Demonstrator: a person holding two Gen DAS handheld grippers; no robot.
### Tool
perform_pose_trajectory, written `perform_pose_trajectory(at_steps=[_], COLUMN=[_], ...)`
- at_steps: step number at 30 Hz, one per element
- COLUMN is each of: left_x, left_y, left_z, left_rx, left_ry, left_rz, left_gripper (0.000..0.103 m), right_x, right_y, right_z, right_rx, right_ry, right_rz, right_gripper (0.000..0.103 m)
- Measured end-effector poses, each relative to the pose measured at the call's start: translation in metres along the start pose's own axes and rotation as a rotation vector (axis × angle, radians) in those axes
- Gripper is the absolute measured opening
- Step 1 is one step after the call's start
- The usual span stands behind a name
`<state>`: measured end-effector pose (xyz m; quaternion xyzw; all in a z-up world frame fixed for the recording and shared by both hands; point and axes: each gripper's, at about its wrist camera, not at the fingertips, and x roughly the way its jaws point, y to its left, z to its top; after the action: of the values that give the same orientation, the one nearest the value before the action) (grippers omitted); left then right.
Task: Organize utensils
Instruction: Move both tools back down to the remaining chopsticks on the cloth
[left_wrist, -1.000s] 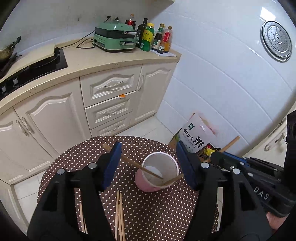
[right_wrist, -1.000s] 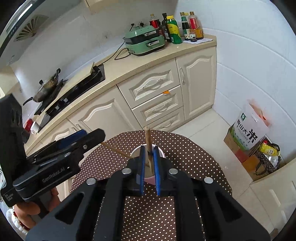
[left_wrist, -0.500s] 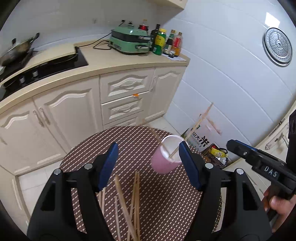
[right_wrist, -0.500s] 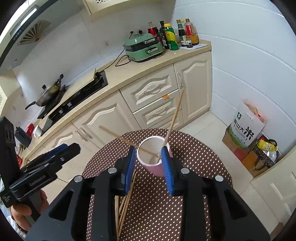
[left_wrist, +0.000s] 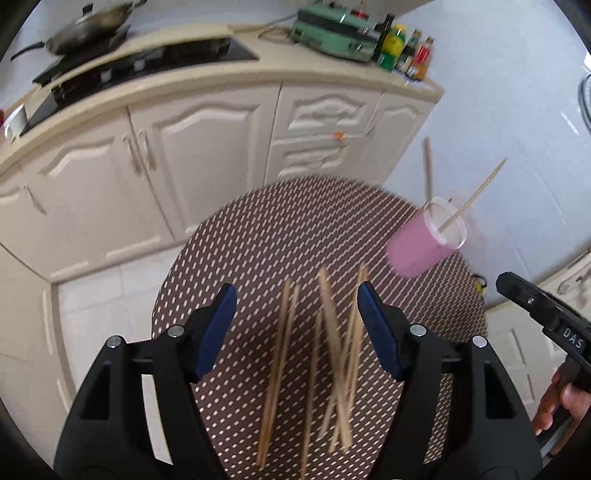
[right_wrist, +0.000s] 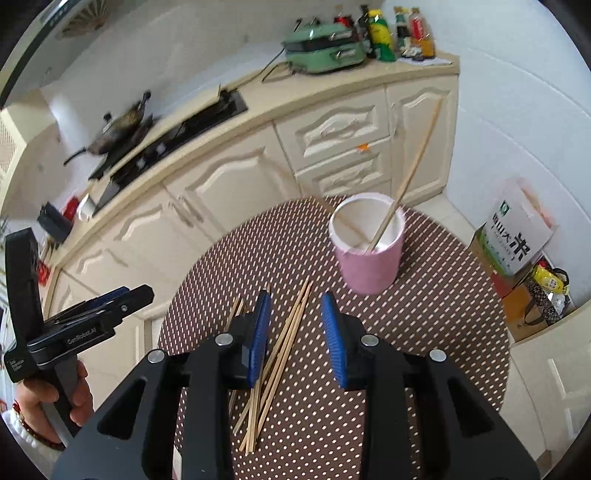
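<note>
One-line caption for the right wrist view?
Open right gripper above loose chopsticks on dotted table; pink cup holds two.

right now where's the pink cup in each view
Left wrist: the pink cup is at the right, past the right finger of the open left claw, at the table's far edge, two chopsticks in it.
Right wrist: the cup is upper centre, just beyond the open right claw.
Shared landmark: the loose chopsticks on the dotted table, nearer than the cup in both.
</note>
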<state>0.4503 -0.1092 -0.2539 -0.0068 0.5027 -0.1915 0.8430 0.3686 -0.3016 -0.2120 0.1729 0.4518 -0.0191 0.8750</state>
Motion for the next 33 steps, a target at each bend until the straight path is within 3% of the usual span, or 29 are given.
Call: perform_pose_trajectory(at_steps=[11,19,33], left_x=[0.068,0.115,0.164], left_y=[0.017,0.031,0.023], left_z=[-0.021,-0.02,-0.014], left_rx=[0.011,-0.031,0.057], left_ry=[0.173,0.248,0.322], left_rz=[0.063,0.081,0.109], left_gripper=[0.067,0.067,0.062], right_x=[0.062,0.108,0.151], right_y=[0.021,0.023,0.019], right_z=[-0.012,-0.009,-0.001], right_rx=[-0.06,-0.081,-0.059], right_ry=[0.161,0.26,0.356], right_rz=[0.032,0.064,0.104], right_gripper=[0.027,0.027,0.027])
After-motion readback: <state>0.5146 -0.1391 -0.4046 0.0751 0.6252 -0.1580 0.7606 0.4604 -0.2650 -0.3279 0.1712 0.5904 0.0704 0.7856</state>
